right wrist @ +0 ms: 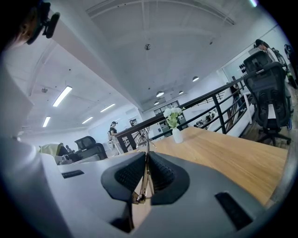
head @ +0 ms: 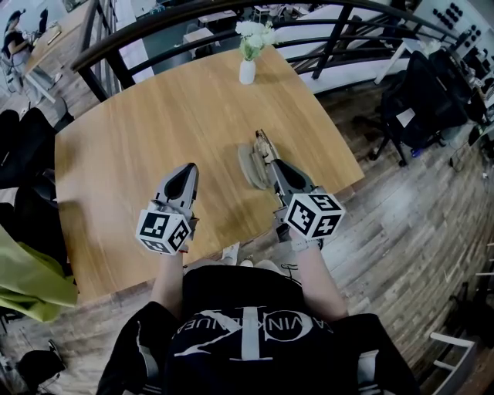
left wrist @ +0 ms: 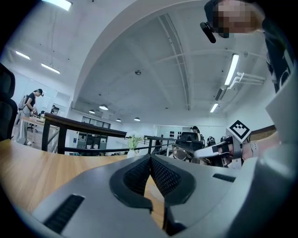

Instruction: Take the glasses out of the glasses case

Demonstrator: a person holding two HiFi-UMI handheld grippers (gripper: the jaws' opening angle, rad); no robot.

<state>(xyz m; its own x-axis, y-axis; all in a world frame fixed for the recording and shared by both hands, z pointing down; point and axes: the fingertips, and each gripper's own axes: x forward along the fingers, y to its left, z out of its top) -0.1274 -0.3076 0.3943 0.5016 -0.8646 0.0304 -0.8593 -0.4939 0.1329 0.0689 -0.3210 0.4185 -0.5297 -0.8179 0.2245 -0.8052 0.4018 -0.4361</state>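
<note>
My right gripper (head: 271, 160) is shut on a thin metal-framed pair of glasses (head: 262, 143) and holds them above the wooden table (head: 154, 131). In the right gripper view the frame (right wrist: 145, 139) sticks out from between the pads (right wrist: 160, 173). From the left gripper view the glasses (left wrist: 183, 152) show at the right, clamped in the right gripper (left wrist: 205, 151). A grey oval glasses case (head: 248, 167) lies just left of the right gripper's tip. My left gripper (head: 187, 171) hovers to the left, shut with nothing between its fingers (left wrist: 164, 175).
A white vase with white flowers (head: 248, 69) stands at the table's far edge. A dark railing (head: 193, 23) runs behind the table. Office chairs (head: 421, 92) stand at the right, bags and clothing at the left (head: 23, 270). A person (left wrist: 31, 104) works at a far desk.
</note>
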